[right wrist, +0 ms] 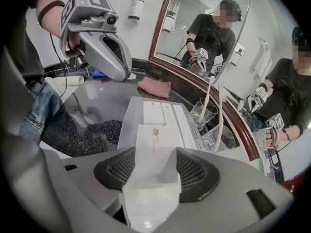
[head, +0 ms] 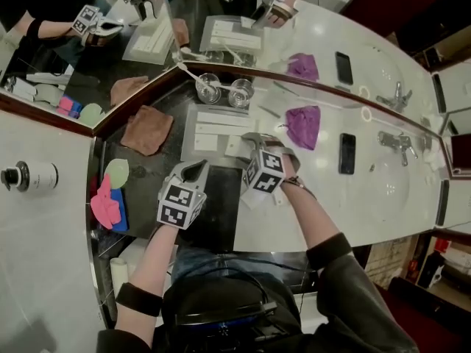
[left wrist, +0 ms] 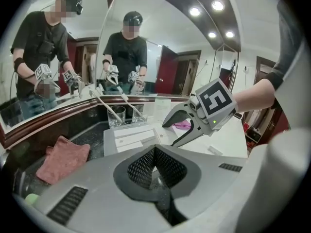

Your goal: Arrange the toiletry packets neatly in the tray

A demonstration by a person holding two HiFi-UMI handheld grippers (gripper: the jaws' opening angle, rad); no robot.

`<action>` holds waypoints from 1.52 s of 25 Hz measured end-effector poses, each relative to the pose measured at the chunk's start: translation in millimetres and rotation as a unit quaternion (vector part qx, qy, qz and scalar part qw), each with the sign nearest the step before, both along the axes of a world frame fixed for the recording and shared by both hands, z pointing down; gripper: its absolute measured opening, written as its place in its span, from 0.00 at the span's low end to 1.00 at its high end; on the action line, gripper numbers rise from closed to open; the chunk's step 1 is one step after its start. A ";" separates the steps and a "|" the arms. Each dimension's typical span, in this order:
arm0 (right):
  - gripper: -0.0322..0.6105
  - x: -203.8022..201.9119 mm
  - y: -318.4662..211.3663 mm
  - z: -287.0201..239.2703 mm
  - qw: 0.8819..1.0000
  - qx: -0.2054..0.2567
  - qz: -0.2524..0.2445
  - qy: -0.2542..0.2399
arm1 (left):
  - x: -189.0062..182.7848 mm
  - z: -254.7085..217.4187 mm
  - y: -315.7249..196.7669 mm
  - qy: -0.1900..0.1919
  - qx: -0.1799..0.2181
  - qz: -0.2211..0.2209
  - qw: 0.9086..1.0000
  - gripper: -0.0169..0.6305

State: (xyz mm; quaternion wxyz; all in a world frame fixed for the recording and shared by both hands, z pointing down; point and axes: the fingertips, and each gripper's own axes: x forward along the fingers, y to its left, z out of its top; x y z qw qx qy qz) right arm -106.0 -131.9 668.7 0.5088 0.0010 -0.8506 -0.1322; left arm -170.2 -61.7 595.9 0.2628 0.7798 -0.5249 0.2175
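Note:
A grey tray (head: 193, 127) lies on the dark counter with long white toiletry packets (head: 221, 122) side by side in it. My right gripper (head: 254, 141) hangs over the tray's near right corner, shut on a white packet (right wrist: 154, 154) that sticks out forward over the tray (right wrist: 127, 125). The packets in the tray (right wrist: 161, 112) lie just beyond it. My left gripper (head: 196, 168) hovers over the dark counter near the tray's front edge, its jaws shut (left wrist: 155, 155) with nothing in them. From the left gripper view the right gripper (left wrist: 181, 125) shows above the tray (left wrist: 111, 144).
Two glasses (head: 209, 87) with toothbrushes stand behind the tray by the mirror. A brown cloth (head: 147, 129) lies left of it, a purple cloth (head: 304, 126) and a phone (head: 346, 153) to its right. Pink and green items (head: 109, 195) sit at the left edge; a faucet (head: 395, 142) far right.

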 end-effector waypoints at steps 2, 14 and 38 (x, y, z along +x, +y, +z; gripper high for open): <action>0.48 -2.1 -0.9 7.7 1.000 -0.001 -0.010 0.012 | -5.5 1.6 -1.2 0.002 -0.001 -0.005 1.000 0.03; 0.51 -9.7 -6.9 23.4 0.999 0.016 -0.030 0.032 | -38.1 10.1 -1.1 -0.006 -0.003 -0.029 1.000 0.03; 0.50 -5.3 -0.3 -22.3 0.999 0.001 0.014 -0.029 | -31.0 -8.3 8.7 -0.003 0.006 -0.034 0.999 0.03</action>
